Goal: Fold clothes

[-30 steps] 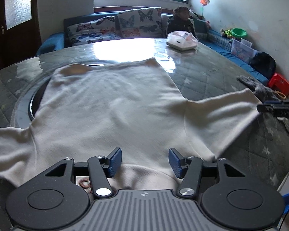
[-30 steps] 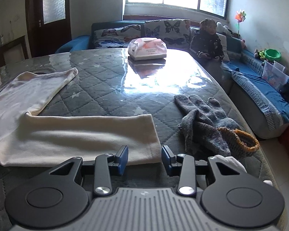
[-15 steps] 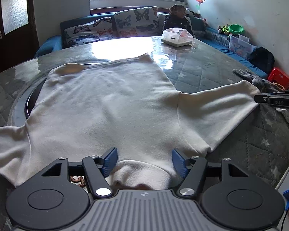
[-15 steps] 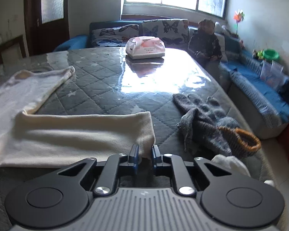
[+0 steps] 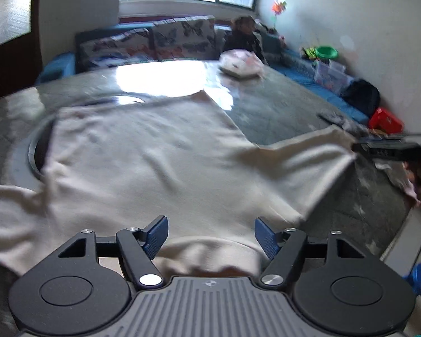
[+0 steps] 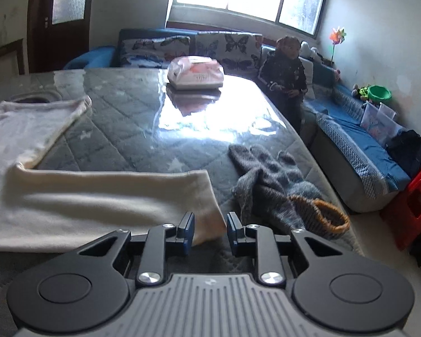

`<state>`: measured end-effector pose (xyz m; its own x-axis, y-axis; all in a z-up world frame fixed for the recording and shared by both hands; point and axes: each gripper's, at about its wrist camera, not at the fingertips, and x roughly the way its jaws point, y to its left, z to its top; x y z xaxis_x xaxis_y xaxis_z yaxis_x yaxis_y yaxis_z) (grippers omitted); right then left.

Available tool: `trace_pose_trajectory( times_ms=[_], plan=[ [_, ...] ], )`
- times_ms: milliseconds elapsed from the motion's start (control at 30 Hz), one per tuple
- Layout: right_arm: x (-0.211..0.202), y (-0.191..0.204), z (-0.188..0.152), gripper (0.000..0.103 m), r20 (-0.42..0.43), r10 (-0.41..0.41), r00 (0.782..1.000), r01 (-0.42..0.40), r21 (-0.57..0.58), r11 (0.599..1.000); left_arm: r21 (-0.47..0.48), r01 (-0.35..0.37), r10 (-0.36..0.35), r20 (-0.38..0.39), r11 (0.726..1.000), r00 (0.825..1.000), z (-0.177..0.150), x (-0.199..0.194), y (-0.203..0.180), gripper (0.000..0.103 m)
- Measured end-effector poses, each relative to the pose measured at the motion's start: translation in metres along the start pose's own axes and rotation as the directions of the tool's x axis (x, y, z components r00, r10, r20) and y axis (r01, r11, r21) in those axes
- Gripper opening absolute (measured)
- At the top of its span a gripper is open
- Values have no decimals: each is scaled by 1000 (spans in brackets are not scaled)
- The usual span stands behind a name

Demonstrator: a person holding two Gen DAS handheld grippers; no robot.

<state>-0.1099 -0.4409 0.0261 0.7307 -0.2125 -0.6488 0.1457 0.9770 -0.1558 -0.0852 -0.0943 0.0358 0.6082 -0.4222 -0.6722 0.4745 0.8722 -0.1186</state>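
On the table (image 6: pixel 160 118), a cream sweater (image 5: pixel 143 163) is spread flat. Its sleeve cuff (image 6: pixel 207 221), beside the grey gloves (image 6: pixel 269 179), is now caught and raised by the right hand-held gripper (image 6: pixel 209 231), open a second ago. The left hand-held gripper (image 5: pixel 210 234) is held released near the collar. A sleeve fold is judged underway.

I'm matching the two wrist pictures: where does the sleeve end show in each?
Left wrist: the sleeve end lies at right of centre, by the right gripper entering from the right edge.
Right wrist: the sleeve end is at lower centre, just ahead of the fingers.
Shared landmark: the tissue pack on the table's far side.
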Motion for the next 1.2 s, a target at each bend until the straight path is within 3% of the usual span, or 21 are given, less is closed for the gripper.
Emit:
trace_pose_trajectory(
  times_ms=[133, 267, 433, 500, 633, 733, 833, 900, 1067, 1200],
  plan=[
    [-14, 12, 7, 30, 33, 54, 998, -53, -27, 998, -44, -72, 74, 49, 996, 996, 8, -11, 37, 71],
    [-26, 41, 15, 34, 61, 151, 987, -145, -91, 985, -138, -178, 191, 84, 974, 978, 10, -12, 87, 70],
    [-38, 82, 22, 38, 64, 301, 951, -286, -175, 942, -256, -301, 332, 86, 919, 939, 8, -13, 148, 69],
    [-42, 102, 24, 39, 56, 353, 934, -333, -220, 917, -292, -362, 399, 77, 885, 914, 5, -15, 168, 67],
    [-45, 138, 25, 41, 33, 435, 900, -408, -292, 865, -348, -422, 466, 51, 837, 883, -1, -18, 203, 60],
    [-47, 163, 25, 41, 12, 490, 871, -458, -339, 822, -363, -451, 488, 10, 815, 873, -9, -16, 216, 53],
    [-48, 181, 26, 41, -3, 530, 848, -494, -367, 788, -296, -506, 530, 1, 810, 848, -17, -18, 213, 54],
    [-49, 194, 26, 41, -14, 557, 831, -517, -389, 762, -297, -524, 542, -27, 798, 840, -18, -21, 211, 53],
    [-48, 218, 21, 41, -53, 593, 804, -556, -422, 716, -324, -550, 564, -59, 770, 824, -28, -34, 205, 51],
    [-42, 228, 6, 40, -121, 595, 795, -580, -443, 684, -355, -558, 573, -73, 750, 816, -36, -44, 209, 51]
  ],
)
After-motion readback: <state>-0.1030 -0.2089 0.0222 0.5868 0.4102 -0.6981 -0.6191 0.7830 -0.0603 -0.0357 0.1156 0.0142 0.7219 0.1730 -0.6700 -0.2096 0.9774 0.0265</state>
